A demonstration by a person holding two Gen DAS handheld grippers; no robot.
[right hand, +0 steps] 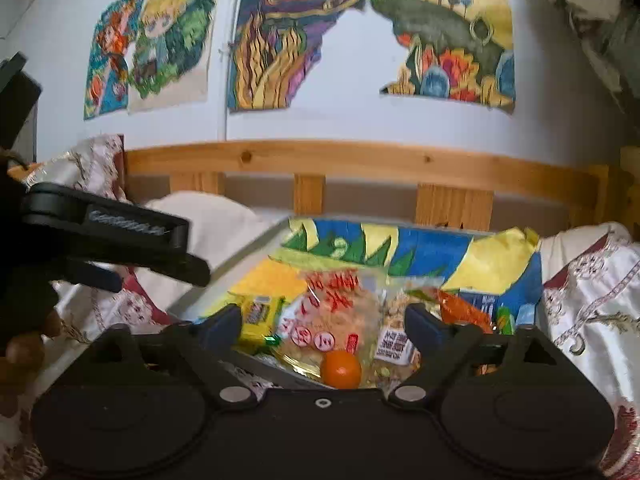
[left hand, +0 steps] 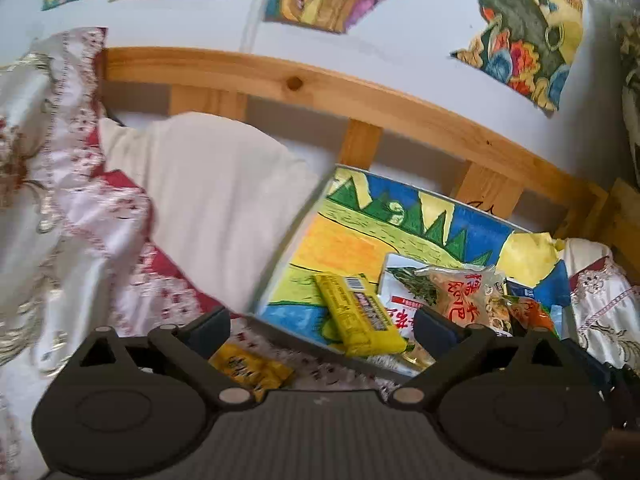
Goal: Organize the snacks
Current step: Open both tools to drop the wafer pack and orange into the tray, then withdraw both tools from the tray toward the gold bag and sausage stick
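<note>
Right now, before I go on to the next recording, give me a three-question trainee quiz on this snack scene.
1. True or false: the left gripper is shut on the long yellow packet.
2. What is the round fruit at the near edge of the snack pile? A) an orange fruit B) a green apple C) a banana
3. What do the snacks lie on?

Key:
1. False. Its jaws stand open with nothing pressed between them, as do those of the right gripper.
2. A.
3. A brightly painted board on the bed, in front of the wooden headboard.
</note>
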